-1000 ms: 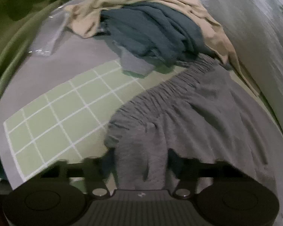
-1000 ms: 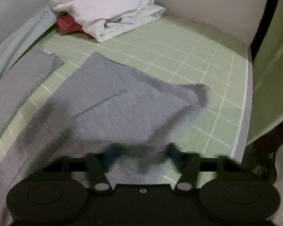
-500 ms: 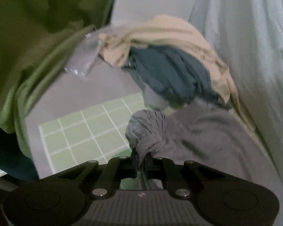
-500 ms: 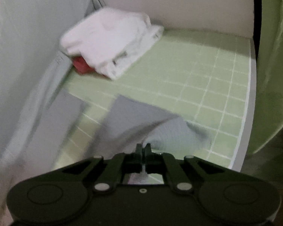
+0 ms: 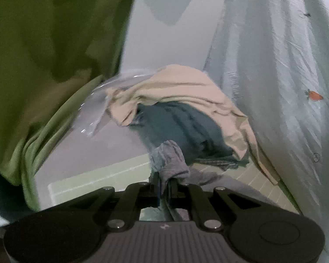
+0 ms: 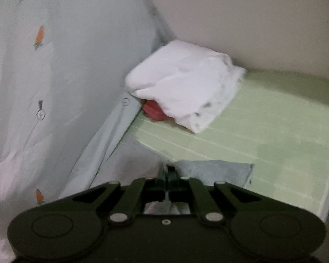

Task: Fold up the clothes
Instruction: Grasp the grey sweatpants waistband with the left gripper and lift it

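The grey shorts lie over the green checked mat. My left gripper is shut on their bunched waistband and holds it lifted above the mat. My right gripper is shut on the other end of the grey shorts, whose leg hangs down beyond the fingers over the green mat. Both views are tilted upward.
A pile of beige and dark teal clothes lies behind the left gripper. Folded white clothes over a red item sit at the mat's far corner. A pale carrot-print sheet and a green curtain border the mat.
Both grippers closed on the grey shorts and lifted them off the mat. Both views tilted upward, and the shorts gathered into a bunch at the left gripper.
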Demonstrator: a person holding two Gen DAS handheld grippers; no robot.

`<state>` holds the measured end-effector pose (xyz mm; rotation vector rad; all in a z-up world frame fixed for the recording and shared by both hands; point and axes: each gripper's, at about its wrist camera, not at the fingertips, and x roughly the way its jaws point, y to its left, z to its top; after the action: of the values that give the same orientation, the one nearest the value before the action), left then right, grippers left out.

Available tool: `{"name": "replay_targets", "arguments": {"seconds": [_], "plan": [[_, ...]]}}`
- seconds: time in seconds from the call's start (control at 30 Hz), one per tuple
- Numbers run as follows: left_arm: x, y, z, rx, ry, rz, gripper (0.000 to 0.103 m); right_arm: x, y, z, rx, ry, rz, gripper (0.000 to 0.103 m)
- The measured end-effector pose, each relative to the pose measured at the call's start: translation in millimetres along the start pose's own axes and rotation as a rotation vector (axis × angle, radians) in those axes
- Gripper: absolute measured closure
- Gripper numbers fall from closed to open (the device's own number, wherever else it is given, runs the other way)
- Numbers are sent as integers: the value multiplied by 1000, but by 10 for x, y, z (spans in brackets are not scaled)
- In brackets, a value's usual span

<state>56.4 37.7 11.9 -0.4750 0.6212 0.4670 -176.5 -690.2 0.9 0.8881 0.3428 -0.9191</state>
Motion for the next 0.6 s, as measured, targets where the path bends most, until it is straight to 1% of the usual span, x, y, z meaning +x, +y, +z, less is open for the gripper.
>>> {"name": "replay_targets", "arguments": {"seconds": [0.07,0.13,0.23,0.37,0.43,0.6], "plan": [[83,-122,49,-1,-10,-6,96,115,155,62,-36,-8,6,101],[185,-239,99,-6,-11,-19,96,249,295,139,-42,-16,12,101],[350,-462,168,21,-18,-40,96,449,513,249,-59,-25,14,101],[621,-764,215,48,-27,-43,96,760,856,362,-110,-42,-2,101],[796,-874,233,36,-13,-37,96,946,1030,396,-134,-44,-19,101],[1263,-1203,273,67,29,-8,96,1513,1426,488,-157,-5,-49,101]]}}
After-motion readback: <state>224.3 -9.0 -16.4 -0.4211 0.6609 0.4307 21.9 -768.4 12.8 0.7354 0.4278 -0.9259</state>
